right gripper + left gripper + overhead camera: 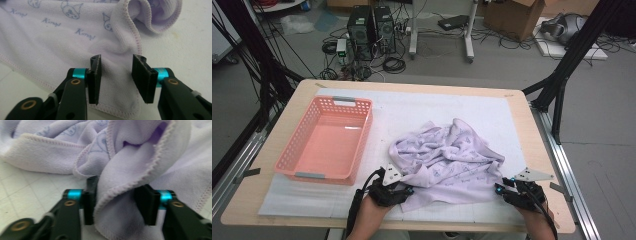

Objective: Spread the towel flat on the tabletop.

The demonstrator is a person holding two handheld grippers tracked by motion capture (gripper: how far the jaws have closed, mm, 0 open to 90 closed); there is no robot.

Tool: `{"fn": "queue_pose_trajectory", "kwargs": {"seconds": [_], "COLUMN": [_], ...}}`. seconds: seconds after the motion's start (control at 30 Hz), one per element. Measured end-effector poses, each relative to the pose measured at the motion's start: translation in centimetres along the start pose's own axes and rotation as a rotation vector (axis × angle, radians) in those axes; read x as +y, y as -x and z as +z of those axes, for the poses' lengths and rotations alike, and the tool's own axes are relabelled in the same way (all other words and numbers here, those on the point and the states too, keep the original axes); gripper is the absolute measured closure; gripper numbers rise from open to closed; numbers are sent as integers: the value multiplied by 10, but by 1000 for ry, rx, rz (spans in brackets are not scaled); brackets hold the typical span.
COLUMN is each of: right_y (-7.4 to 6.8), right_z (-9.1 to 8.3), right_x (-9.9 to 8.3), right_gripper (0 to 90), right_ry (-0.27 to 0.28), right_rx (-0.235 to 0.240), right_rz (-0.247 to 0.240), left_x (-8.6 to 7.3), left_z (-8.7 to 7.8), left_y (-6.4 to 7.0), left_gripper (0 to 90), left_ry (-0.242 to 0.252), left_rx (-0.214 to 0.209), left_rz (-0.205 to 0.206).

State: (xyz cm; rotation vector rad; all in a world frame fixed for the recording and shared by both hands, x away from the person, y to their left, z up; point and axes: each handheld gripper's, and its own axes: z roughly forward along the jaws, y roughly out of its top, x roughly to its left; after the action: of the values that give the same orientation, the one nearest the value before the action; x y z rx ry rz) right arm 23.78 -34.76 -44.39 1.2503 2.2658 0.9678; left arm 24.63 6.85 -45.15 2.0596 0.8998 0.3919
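A crumpled lilac towel (pixel 447 155) with small printed figures lies on the white mat (pixel 437 107) in the middle of the table. My left gripper (pixel 405 189) is at the towel's near left corner. In the left gripper view, the left gripper (pixel 116 205) stands open with a raised fold of the towel (pixel 37 157) between its jaws. My right gripper (pixel 498 189) is at the near right corner. In the right gripper view, the right gripper (pixel 116 77) is open, its jaws straddling the hemmed corner of the towel (pixel 50 42), which lies flat.
An empty pink plastic basket (pixel 362 145) stands on the left of the mat, close to the towel's left edge. The wooden table (pixel 257 200) has bare margins around the mat. Beyond the far edge are computers, cables and frame legs on the floor.
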Motion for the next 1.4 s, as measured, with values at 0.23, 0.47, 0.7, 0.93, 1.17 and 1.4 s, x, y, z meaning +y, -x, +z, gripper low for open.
{"fn": "queue_pose_trajectory", "kwargs": {"seconds": [0.23, 0.47, 0.7, 0.93, 1.17, 1.4], "right_y": [2, 2, 9, 9, 2, 5], "right_z": [-5, -3, -23, -39, -46, -43], "right_x": [-2, -3, -10, -15, -23, -26], "right_gripper": [872, 831, 708, 683, 665, 657], "right_ry": [-10, 40, 102, 132, 132, 125], "right_rx": [34, -29, -35, -49, -62, -59], "right_rz": [24, 45, 97, 117, 128, 113], "left_x": [1, 1, -2, -7, -13, -9], "left_z": [-5, -3, -10, -20, -30, -27], "left_y": [-11, -16, -19, -9, -1, 1], "left_gripper": [831, 804, 532, 456, 410, 400], "left_ry": [35, 70, 116, 139, 134, 135], "left_rx": [-25, 8, 35, 51, 33, 68], "left_rz": [-54, -45, -110, -102, -149, -141]}}
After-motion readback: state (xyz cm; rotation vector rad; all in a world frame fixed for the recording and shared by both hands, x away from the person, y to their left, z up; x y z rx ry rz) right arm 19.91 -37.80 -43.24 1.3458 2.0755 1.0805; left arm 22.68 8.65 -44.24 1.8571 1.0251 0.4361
